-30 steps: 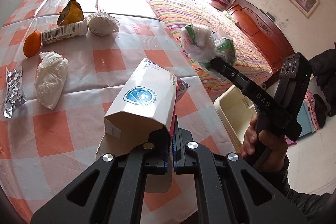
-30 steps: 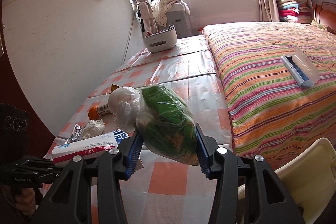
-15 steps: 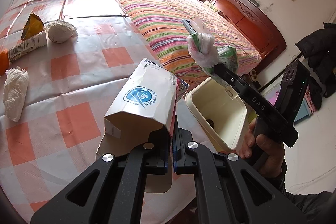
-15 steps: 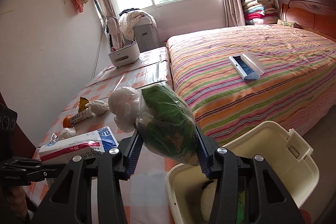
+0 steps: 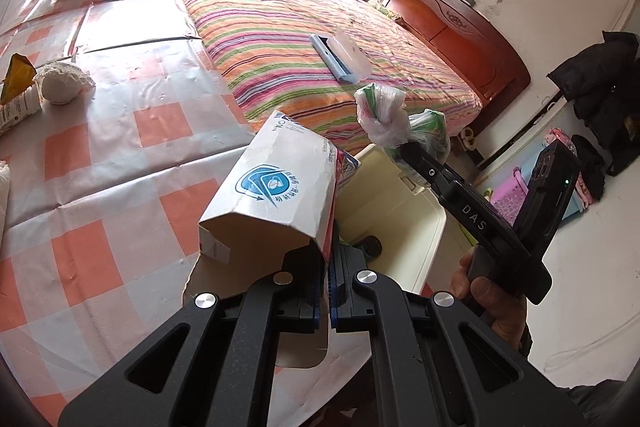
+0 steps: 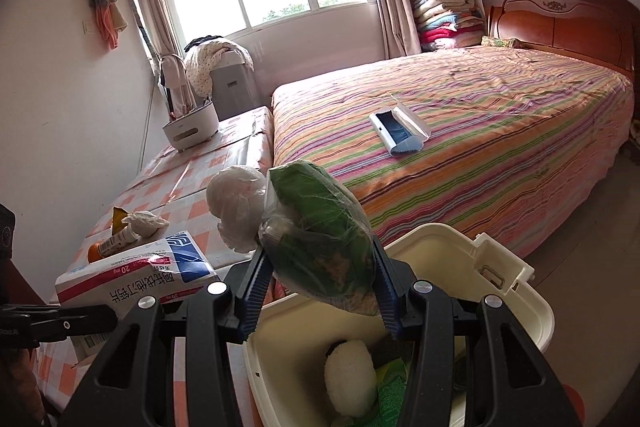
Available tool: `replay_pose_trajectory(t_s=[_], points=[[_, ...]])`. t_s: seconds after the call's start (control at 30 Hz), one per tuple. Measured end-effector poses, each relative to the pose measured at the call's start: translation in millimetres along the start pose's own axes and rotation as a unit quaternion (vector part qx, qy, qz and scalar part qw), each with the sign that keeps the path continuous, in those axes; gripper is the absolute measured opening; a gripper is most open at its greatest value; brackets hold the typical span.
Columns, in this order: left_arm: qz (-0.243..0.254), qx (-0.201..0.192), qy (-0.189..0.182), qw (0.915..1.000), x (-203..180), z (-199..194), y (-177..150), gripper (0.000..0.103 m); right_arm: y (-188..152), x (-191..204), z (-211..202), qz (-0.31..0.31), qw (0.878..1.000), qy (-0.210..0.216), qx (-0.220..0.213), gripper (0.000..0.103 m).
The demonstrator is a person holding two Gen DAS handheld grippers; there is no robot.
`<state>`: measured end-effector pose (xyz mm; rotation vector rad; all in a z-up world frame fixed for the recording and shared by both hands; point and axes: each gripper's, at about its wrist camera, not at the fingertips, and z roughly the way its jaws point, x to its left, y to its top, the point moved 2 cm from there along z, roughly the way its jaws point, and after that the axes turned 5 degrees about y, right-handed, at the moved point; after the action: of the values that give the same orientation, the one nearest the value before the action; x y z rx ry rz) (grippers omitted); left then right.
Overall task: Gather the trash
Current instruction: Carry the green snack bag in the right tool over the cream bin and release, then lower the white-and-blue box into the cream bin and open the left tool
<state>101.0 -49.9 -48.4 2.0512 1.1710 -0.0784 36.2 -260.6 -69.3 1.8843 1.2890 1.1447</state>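
Right wrist view shows the right gripper (image 6: 318, 297) with its jaws clamped on a crinkly plastic bag (image 6: 320, 239) of green matter, knotted to a white puff at one end, held above the open cream plastic bin (image 6: 516, 307). A white wad (image 6: 350, 373) and green scraps already lie inside, so part of the job looks done. The left gripper (image 5: 330, 291) has its jaws pinched on the flap of a flattened, creased cardboard medicine box (image 5: 280, 199) near the bin's edge; both pieces seem about ready to drop. On the glossy checked table (image 5: 120, 155) more trash remains: a crumpled white ball (image 5: 60, 87), a yellow wrapper (image 5: 16, 75) and a labelled tube (image 5: 18, 107)
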Motion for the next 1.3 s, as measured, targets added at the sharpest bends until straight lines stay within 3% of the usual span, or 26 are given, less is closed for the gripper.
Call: replay_pose_trajectory(t_s=[0.3,1.03,1.3], points=[[0.014,0.003,-0.009,0.9998,-27,18,7,0.002,-1,-23,-16,0.012,0.999,-0.048,-0.022,0.046],[0.022,0.022,-0.019,0.9993,-49,53,11,0.002,-3,-42,-32,0.045,0.995,-0.081,-0.046,0.05],[0.023,0.027,-0.019,0.9992,-51,60,11,0.003,-1,-43,-38,0.047,0.993,-0.086,-0.066,0.064]])
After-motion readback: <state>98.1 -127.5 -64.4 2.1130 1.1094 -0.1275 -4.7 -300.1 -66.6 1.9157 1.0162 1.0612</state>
